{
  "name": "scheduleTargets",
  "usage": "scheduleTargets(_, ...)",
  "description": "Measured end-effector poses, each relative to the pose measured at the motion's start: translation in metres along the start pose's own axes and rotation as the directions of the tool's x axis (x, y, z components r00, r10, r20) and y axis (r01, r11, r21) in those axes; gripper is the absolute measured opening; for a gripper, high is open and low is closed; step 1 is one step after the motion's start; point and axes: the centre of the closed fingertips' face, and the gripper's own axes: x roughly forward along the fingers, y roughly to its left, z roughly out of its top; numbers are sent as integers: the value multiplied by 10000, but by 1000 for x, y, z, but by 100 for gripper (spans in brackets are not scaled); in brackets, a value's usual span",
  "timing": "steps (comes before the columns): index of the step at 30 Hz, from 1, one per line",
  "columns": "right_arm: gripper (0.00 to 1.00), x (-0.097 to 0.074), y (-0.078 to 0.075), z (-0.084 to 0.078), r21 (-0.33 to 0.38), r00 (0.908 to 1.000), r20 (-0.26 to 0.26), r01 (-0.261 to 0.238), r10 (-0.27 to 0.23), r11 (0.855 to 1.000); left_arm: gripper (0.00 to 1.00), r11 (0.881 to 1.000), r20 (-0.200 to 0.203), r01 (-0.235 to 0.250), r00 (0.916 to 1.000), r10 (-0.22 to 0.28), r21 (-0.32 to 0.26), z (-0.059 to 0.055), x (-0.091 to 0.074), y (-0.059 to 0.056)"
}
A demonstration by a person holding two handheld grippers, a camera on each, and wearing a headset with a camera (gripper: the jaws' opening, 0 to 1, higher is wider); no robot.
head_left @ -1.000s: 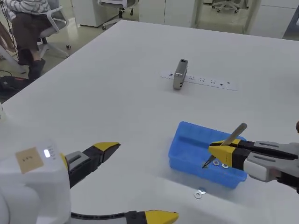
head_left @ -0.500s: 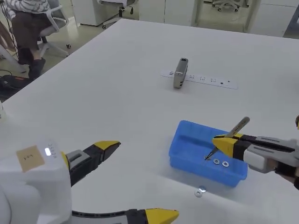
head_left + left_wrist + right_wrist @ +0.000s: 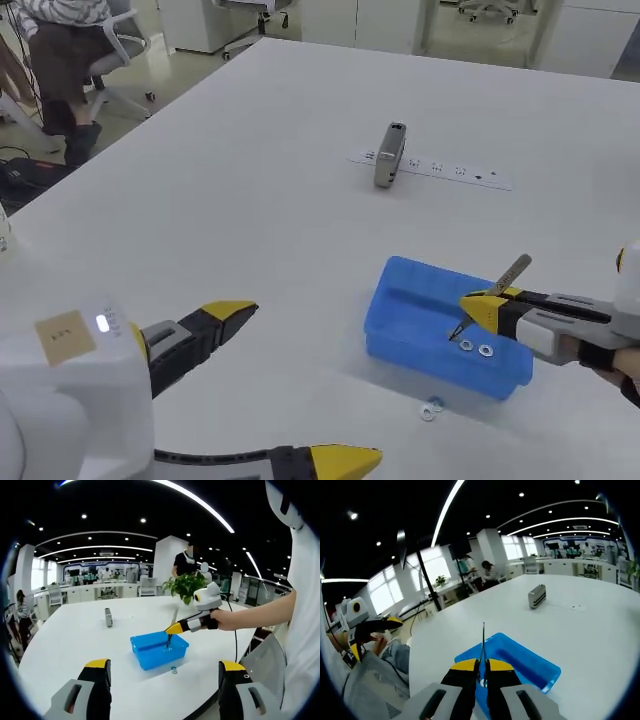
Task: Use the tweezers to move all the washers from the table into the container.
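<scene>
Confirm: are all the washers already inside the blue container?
No, at least one washer lies on the table just outside the container.

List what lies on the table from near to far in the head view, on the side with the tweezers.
loose washer → blue container → grey device

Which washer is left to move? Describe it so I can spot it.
Find the blue container on the white table. Just outside its near wall, on the bare tabletop, lies the washer; the two other washers lie inside the container.
</scene>
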Motion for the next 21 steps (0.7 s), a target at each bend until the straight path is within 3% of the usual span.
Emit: scheduleTargets(21, 3, 22, -22, -10, 166, 9979, -512, 405, -396, 9990, 90, 10000, -19, -53, 10000, 53, -31, -1, 0, 3)
